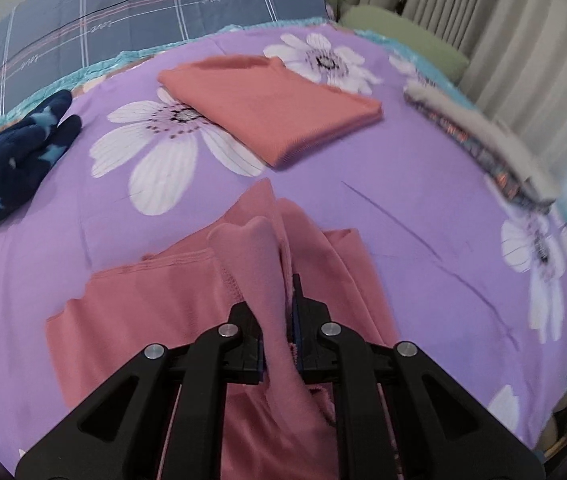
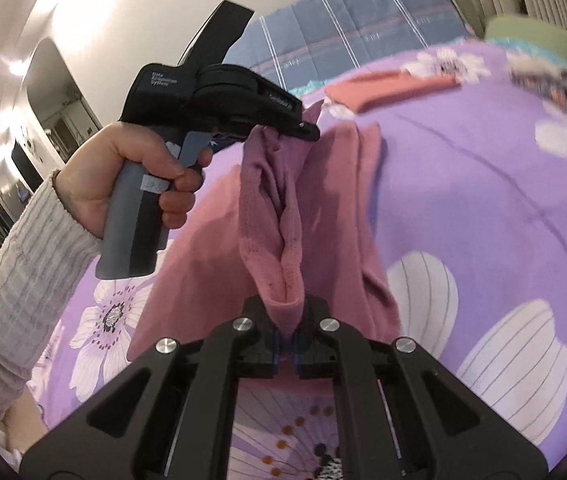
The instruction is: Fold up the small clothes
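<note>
Pink garment (image 1: pixel 131 304) is hanging bunched between both tongs above the bed, with its lower part lying rumpled on the purple flowered bedspread (image 1: pixel 423 208). Left tongs (image 1: pixel 281 316) are pinching a gathered fold of the pink cloth, their jaws pressed tight against it. Right tongs (image 2: pixel 287 320) are likewise clamping a ribbed hem of the same garment (image 2: pixel 275 216), the cloth puckering up out of the narrow gap. In the right wrist view, the left hand (image 2: pixel 131 176) is squeezing the grey handle of the other tool, whose black nose is biting the top of the cloth. Beyond, a folded coral garment (image 1: pixel 271 108) is lying flat on the bedspread, a navy star-patterned piece (image 1: pixel 11 156) is sitting near the left edge, and a grey patterned item (image 1: pixel 483 140) is lying at the right, blurred. A blue plaid pillow (image 1: pixel 143 16) is resting at the head of the bed.
</note>
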{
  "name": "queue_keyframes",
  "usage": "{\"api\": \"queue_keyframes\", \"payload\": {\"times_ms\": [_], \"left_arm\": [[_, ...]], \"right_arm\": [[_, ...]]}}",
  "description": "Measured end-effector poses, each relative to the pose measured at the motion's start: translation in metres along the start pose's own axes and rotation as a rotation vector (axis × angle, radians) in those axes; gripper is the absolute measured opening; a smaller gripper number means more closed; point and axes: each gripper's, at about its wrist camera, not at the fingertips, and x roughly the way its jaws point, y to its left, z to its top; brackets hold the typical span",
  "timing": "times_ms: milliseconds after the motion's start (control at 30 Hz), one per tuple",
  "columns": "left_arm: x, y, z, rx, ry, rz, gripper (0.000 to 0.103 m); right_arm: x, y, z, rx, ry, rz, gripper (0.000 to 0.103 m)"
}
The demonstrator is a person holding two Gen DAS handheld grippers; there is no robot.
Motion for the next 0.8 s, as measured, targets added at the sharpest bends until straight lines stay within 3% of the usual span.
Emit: {"api": "queue_keyframes", "payload": {"times_ms": [300,467,667,800], "left_arm": [[0.008,-0.02,0.002,0.068,0.001,0.068,0.01],[-0.009,-0.033,-0.008,0.125,-0.001,0.045,0.038],[-0.075,-0.031,-0.057,0.186,-0.127,0.098,0.068],[-0.109,-0.008,-0.121,0.12,-0.146,0.109,0.069]], "right_arm": [[-0.001,-0.013,-0.004,0.043,-0.012,0.055,0.004],[0.003,-0.024,-0.007,0.104,0.021,0.091,0.004],[0.004,-0.031,-0.007,0.151,0.032,0.122,0.004],[0.004,-0.03,-0.006,0.167,0.036,0.127,0.004]]}}
